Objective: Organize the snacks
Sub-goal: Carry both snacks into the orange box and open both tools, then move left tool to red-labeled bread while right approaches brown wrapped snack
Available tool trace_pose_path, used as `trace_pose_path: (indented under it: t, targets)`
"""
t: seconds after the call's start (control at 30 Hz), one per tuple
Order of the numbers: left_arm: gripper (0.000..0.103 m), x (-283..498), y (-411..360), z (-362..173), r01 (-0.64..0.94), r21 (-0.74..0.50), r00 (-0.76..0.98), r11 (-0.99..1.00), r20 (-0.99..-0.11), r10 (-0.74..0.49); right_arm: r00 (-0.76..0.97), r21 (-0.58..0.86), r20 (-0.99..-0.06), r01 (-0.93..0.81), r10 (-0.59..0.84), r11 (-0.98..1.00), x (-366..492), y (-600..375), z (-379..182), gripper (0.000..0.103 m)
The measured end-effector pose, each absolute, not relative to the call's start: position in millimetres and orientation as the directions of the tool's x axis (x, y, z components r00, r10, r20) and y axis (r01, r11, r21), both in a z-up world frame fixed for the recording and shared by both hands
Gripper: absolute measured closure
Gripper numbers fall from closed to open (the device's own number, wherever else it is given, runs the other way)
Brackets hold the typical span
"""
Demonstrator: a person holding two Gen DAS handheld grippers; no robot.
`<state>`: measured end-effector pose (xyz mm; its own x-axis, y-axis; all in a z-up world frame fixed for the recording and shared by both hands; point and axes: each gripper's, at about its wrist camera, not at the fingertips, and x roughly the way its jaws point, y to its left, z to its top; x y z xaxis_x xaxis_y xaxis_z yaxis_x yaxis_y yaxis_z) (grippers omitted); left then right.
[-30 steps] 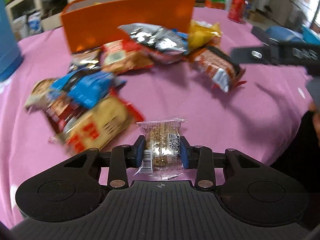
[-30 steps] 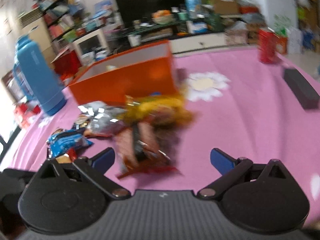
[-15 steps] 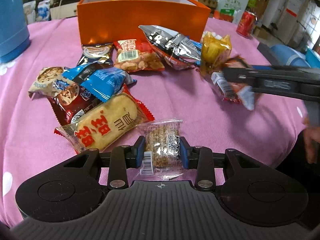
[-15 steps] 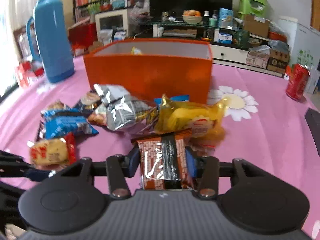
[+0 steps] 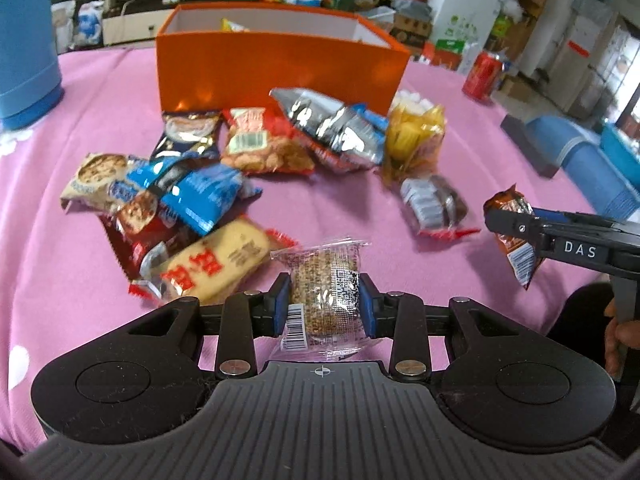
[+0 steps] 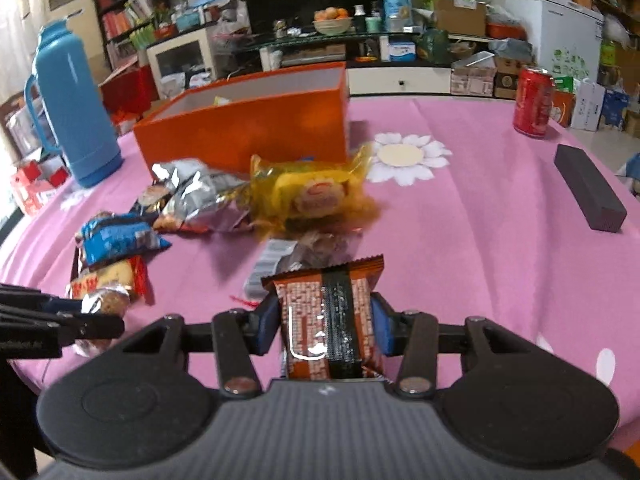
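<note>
My left gripper (image 5: 323, 307) is shut on a clear-wrapped grain bar (image 5: 325, 295), held above the pink tablecloth. My right gripper (image 6: 325, 322) is shut on a brown and black snack pack (image 6: 326, 320); from the left wrist view that gripper (image 5: 516, 226) comes in from the right with the same brown pack (image 5: 516, 248) lifted off the cloth. An open orange box (image 5: 276, 64) stands behind a pile of snacks: a silver bag (image 5: 332, 128), a yellow pack (image 5: 414, 140), blue packs (image 5: 200, 196) and a rice cracker (image 5: 216, 266). The box (image 6: 248, 130) also shows in the right wrist view.
A blue thermos (image 6: 68, 104) stands at the far left of the table. A red can (image 6: 533, 102) and a dark grey block (image 6: 588, 188) sit on the right side. A dark-filled clear pack (image 5: 434, 206) lies near the right gripper. Shelves and boxes fill the room behind.
My right gripper closed on the brown pack and lifted it away from the pile toward the table's front edge. My left gripper, still holding the grain bar, rose a little.
</note>
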<state>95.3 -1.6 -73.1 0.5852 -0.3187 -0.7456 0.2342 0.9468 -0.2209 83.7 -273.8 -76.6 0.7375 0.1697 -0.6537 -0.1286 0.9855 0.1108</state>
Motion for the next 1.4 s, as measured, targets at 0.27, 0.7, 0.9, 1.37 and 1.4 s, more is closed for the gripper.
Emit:
trace_pose_path:
  t: [0.27, 0.7, 0.9, 1.37, 1.4]
  targets:
    - [0.103, 133.3, 8.2, -27.7, 0.225, -0.238, 0.657, 0.945, -0.679, -0.328, 0.810, 0.173, -0.536, -0.170, 0.237, 0.970, 120.4, -277.1, -26.4, 0.056]
    - [0.103, 293.1, 5.9, 41.3, 0.213, -0.176, 0.779, 0.961, -0.563, -0.276, 0.854, 0.119, -0.431, -0.266, 0.291, 0.957, 283.7, -235.1, 19.0, 0.056]
    - [0.103, 360.7, -5.9, 12.6, 0.195, -0.181, 0.758, 0.964, -0.596, -0.265, 0.824, 0.088, -0.488, -0.281, 0.287, 0.956, 348.4, -215.1, -12.9, 0.056]
    - [0.078, 386.5, -10.7, -47.3, 0.159, -0.144, 0.734, 0.977, -0.644, -0.214, 0.787, 0.025, -0.554, -0.310, 0.271, 0.950, 381.5, -192.8, -66.4, 0.041]
    - [0.076, 383.4, -9.2, -44.0, 0.156, -0.149, 0.739, 0.976, -0.638, -0.216, 0.791, 0.041, -0.547, -0.303, 0.275, 0.952, 379.1, -196.3, -63.1, 0.039]
